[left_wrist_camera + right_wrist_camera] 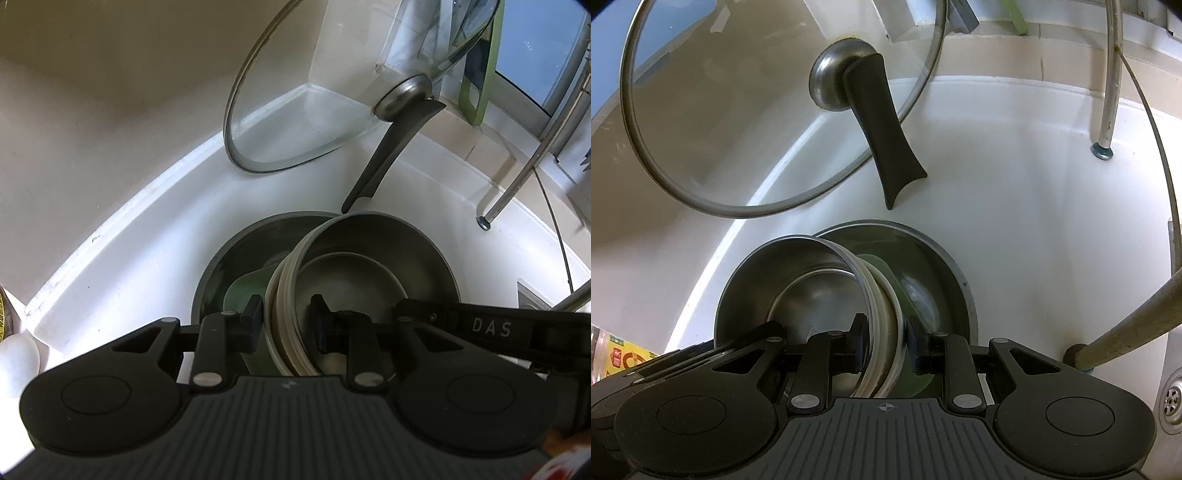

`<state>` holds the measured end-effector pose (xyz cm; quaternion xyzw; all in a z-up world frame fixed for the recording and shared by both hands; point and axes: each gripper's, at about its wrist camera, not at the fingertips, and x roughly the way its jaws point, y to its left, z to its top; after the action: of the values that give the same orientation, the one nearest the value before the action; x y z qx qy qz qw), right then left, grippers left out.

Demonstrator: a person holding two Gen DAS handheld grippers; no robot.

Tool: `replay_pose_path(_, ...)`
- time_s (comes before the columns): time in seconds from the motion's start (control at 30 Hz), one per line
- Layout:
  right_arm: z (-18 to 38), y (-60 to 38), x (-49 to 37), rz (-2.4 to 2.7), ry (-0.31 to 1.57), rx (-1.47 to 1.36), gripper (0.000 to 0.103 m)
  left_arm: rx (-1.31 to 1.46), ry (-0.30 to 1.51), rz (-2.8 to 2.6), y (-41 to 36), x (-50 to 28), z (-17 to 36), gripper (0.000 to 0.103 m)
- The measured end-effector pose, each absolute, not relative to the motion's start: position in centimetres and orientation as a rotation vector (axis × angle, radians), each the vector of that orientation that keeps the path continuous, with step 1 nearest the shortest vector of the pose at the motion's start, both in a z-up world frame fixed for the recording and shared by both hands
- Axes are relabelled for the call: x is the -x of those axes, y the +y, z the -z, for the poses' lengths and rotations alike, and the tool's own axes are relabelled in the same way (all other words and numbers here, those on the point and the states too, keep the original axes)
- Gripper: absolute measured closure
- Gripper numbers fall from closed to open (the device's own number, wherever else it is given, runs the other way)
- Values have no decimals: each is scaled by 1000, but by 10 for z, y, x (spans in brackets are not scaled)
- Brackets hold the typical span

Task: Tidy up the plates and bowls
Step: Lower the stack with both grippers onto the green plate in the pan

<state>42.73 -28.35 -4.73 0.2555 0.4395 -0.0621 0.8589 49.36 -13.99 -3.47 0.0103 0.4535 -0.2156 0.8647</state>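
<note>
A stack of nested dishes stands tilted on edge inside a dark pan [221, 258] on the white counter. The stack is a steel bowl [406, 251], cream bowl rims [280, 317] and a green plate [243, 291]. My left gripper [286, 317] is shut on the near rim of this stack, one finger inside the steel bowl, one outside on the green plate. My right gripper [884, 339] is shut on the stack's rim [886, 306] from the opposite side. In the right wrist view the steel bowl [768, 280] faces left and the green plate [882, 269] leans against the pan [942, 266].
A glass pan lid [295, 110] with a black handle [391, 155] leans against the corner wall behind the pan; it also shows in the right wrist view [738, 110]. Metal rack legs [1108, 92] stand at the right. A sink drain [1171, 398] lies at the far right.
</note>
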Motion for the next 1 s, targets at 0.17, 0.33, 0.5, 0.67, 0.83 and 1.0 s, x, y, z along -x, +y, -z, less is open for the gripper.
replay_pose_path(0.17, 46, -283, -427, 128, 921, -534, 80, -16, 953, 453, -139, -494, 35, 79)
replay_pose_path(0.33, 46, -284, -425, 126, 919, -540, 80, -5, 956, 455, -136, -495, 36, 79)
replay_pose_path(0.5, 45, -284, -424, 127, 914, -540, 80, -10, 953, 456, -135, -495, 36, 79)
replay_pose_path(0.67, 45, -283, -423, 127, 908, -537, 79, -29, 936, 445, -136, -491, 34, 79)
replay_pose_path(0.83, 40, -281, -417, 122, 859, -513, 74, -16, 928, 453, -129, -488, 32, 79)
replay_pose_path(1.0, 34, -278, -407, 103, 800, -511, 71, 12, 901, 471, -122, -483, 24, 79)
